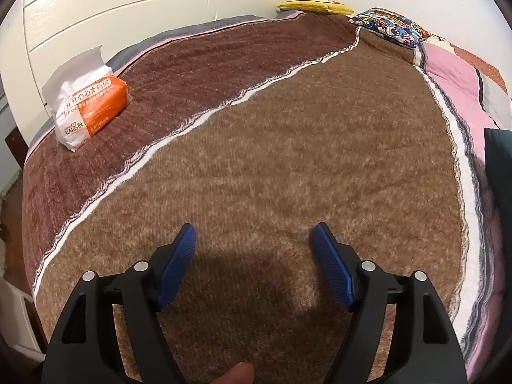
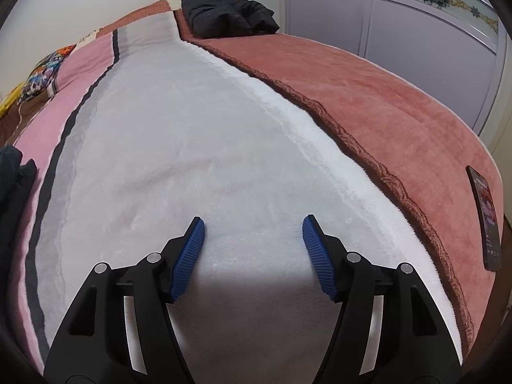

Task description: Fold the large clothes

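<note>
A striped fleece blanket covers the bed, with brown [image 1: 272, 166], white [image 2: 179, 172] and salmon bands. My left gripper [image 1: 254, 233] is open and empty, just above the light brown band. My right gripper [image 2: 252, 225] is open and empty, just above the white band. A dark garment's edge shows at the right rim of the left wrist view [image 1: 499, 166] and at the left rim of the right wrist view [image 2: 12, 172]. A black puffy jacket [image 2: 224, 12] lies bunched at the far end of the bed.
An orange and white tissue pack [image 1: 89, 102] sits on the dark brown band by the white headboard [image 1: 128, 9]. A patterned pillow [image 1: 390, 27] and a yellow item [image 1: 313, 5] lie far off. A phone [image 2: 486, 217] lies on the salmon band. Wardrobe doors [image 2: 416, 32] stand behind.
</note>
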